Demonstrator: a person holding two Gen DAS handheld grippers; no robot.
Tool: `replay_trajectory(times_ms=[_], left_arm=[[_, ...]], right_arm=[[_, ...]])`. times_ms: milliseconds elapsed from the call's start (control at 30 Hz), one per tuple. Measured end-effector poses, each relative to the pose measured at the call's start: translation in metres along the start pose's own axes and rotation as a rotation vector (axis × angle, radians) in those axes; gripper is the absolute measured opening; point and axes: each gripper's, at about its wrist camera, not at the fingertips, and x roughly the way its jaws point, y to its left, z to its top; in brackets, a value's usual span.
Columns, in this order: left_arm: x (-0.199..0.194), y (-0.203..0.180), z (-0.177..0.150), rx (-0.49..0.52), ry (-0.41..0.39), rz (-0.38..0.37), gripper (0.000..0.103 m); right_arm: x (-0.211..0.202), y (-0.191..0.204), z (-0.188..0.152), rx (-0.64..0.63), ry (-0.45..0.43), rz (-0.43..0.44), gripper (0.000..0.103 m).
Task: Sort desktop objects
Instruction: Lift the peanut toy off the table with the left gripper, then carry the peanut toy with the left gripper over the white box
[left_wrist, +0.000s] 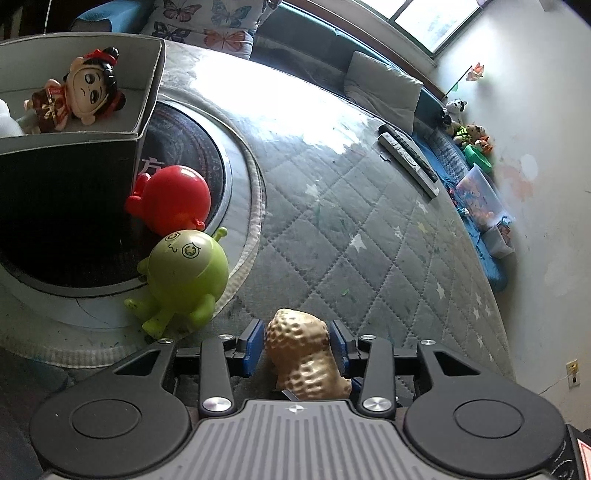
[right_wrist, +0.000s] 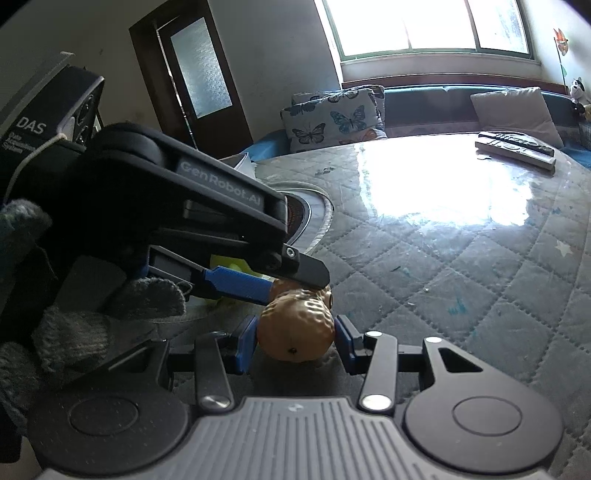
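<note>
A tan dimpled peanut toy (left_wrist: 304, 356) lies low over the quilted table cover. In the left wrist view my left gripper (left_wrist: 298, 345) has its blue pads against both sides of it. The right wrist view shows the same peanut toy (right_wrist: 295, 328) between the pads of my right gripper (right_wrist: 295, 341), which touch its near lobe. There the left gripper (right_wrist: 291, 282) reaches in from the left and clamps the far lobe. A green round toy (left_wrist: 184, 277) and a red round toy (left_wrist: 173, 201) lie just beyond, to the left. A doll (left_wrist: 81, 92) rests inside a grey box (left_wrist: 149, 103).
A round dark inset (left_wrist: 192, 158) with a pale rim sits in the table under the box. Two remote controls (left_wrist: 410, 158) lie at the far right of the table. A gloved hand (right_wrist: 74, 332) holds the left gripper. Cushions and toys line the window bench.
</note>
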Motion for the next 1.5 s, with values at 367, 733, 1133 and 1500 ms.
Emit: replay_trajectory(times_ms=[367,733,1133,1500], left_arm=[[0.002,0.003,-0.005,0.018,-0.006,-0.011,0.043],[-0.020,0.011,-0.010,0.016,-0.050,-0.022,0.043],[-0.083,0.049,0.022,-0.045,-0.226,-0.015,0.043],[-0.102,0.106,0.094,-0.120,-0.315,0.028,0.043]], right_arm=[[0.000,-0.001,0.001,0.013,0.011,0.008,0.045],[-0.006,0.018,0.003,-0.040,0.012,0.012,0.045],[0.007,0.076,0.048,-0.208,-0.053,0.089,0.045],[0.081,0.121,0.111,-0.298,-0.057,0.165,0.045]])
